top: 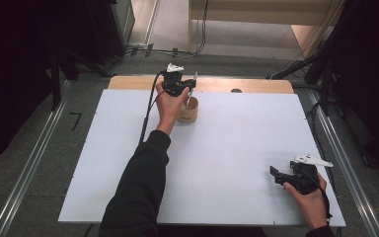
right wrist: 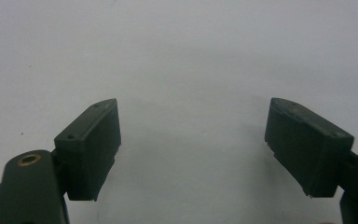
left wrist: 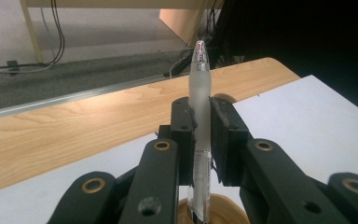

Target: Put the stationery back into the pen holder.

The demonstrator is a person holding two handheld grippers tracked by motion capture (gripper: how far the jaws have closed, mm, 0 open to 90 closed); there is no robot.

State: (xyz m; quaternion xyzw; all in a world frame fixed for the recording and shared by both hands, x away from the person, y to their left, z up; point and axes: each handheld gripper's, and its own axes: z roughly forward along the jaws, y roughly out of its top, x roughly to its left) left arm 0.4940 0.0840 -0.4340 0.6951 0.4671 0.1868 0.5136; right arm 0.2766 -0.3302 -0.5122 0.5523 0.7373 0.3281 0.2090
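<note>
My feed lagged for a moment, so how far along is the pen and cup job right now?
Done: the left gripper is shut on the pen, holding it upright. In hand: the pen stands right over the wooden cup at the far side of the white board, its lower end at the cup's mouth. Whether it is going in or coming out I cannot tell. The right gripper rests open on the board, idle.

Black long sleeve on left forearm [top: 140, 182], matte black left tool [left wrist: 204, 135] with brass-ringed pivot pins, screw holes, worn pads, black trailing cable [top: 148, 111], right tool [top: 284, 177] topped by grey three-cornered plate [top: 312, 160]
</note>
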